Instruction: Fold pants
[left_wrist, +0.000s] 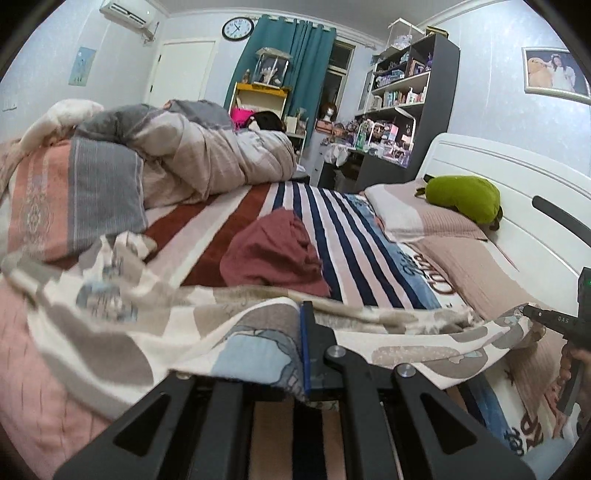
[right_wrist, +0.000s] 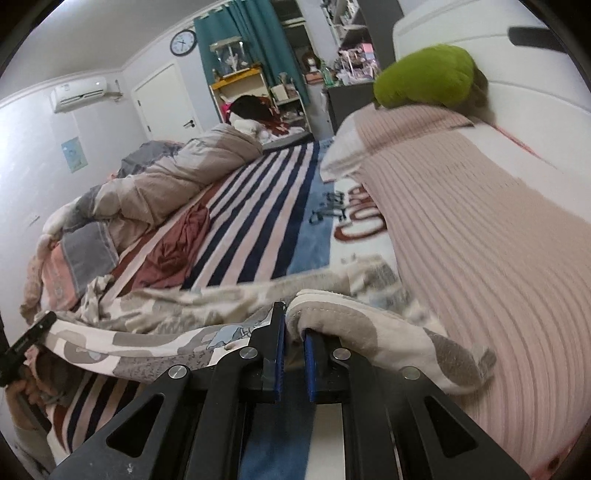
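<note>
The pants (left_wrist: 122, 332) are white with grey, beige and blue patches. They hang stretched between my two grippers above the striped bed (left_wrist: 332, 229). My left gripper (left_wrist: 301, 339) is shut on one edge of the pants; cloth covers its left finger. My right gripper (right_wrist: 293, 332) is shut on the other edge of the pants (right_wrist: 155, 339), with a fold draped over its right finger. The right gripper shows at the right edge of the left wrist view (left_wrist: 535, 314), and the left gripper at the left edge of the right wrist view (right_wrist: 40, 325).
A dark red garment (left_wrist: 273, 254) lies crumpled mid-bed. A rolled duvet (left_wrist: 207, 155) and pillows lie at the far left. A pink ribbed pillow (right_wrist: 480, 236) and green plush toy (left_wrist: 461, 197) lie against the white headboard (left_wrist: 517, 177). Shelves (left_wrist: 402, 92) stand beyond the bed.
</note>
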